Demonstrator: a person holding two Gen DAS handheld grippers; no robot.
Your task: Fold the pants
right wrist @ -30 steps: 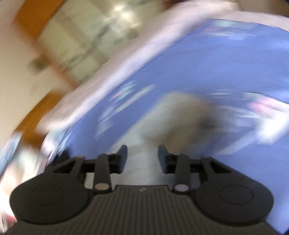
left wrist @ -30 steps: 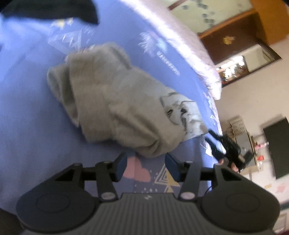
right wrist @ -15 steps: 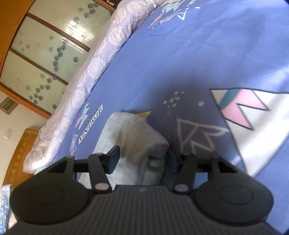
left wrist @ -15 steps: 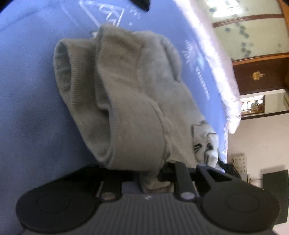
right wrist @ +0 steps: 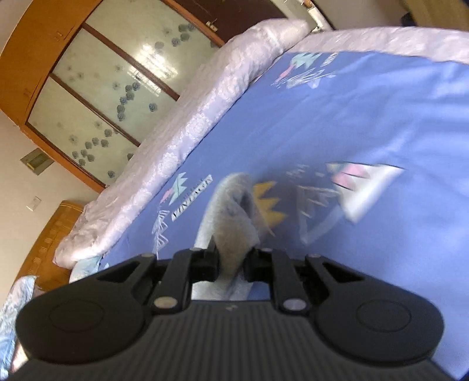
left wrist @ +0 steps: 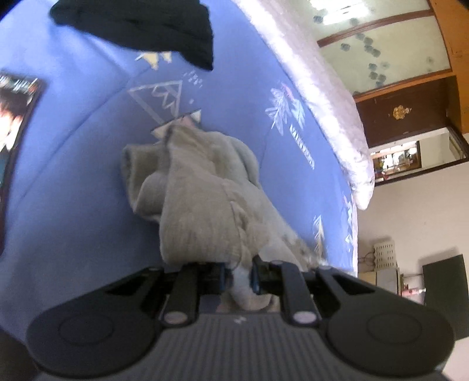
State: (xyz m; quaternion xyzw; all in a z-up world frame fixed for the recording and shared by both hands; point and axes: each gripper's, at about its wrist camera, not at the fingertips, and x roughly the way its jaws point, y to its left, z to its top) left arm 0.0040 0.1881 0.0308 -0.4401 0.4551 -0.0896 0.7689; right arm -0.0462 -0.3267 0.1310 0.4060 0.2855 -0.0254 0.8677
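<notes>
The grey knit pants [left wrist: 202,199] lie bunched on the blue patterned bed sheet [left wrist: 73,164]. My left gripper [left wrist: 239,277] is shut on the near edge of the pants, and the cloth rises from the sheet toward the jaws. In the right wrist view my right gripper [right wrist: 233,263] is shut on another part of the grey pants [right wrist: 234,217], which hang in a raised fold above the sheet [right wrist: 366,123].
A black garment [left wrist: 140,26] lies at the far end of the bed. A dark printed item [left wrist: 14,117] lies at the left edge. A white quilt [right wrist: 176,140] runs along the bed's far side, before a wooden wardrobe [right wrist: 117,76].
Both grippers went from open to shut on the pants and lifted the cloth off the sheet. Both views now look from higher up.
</notes>
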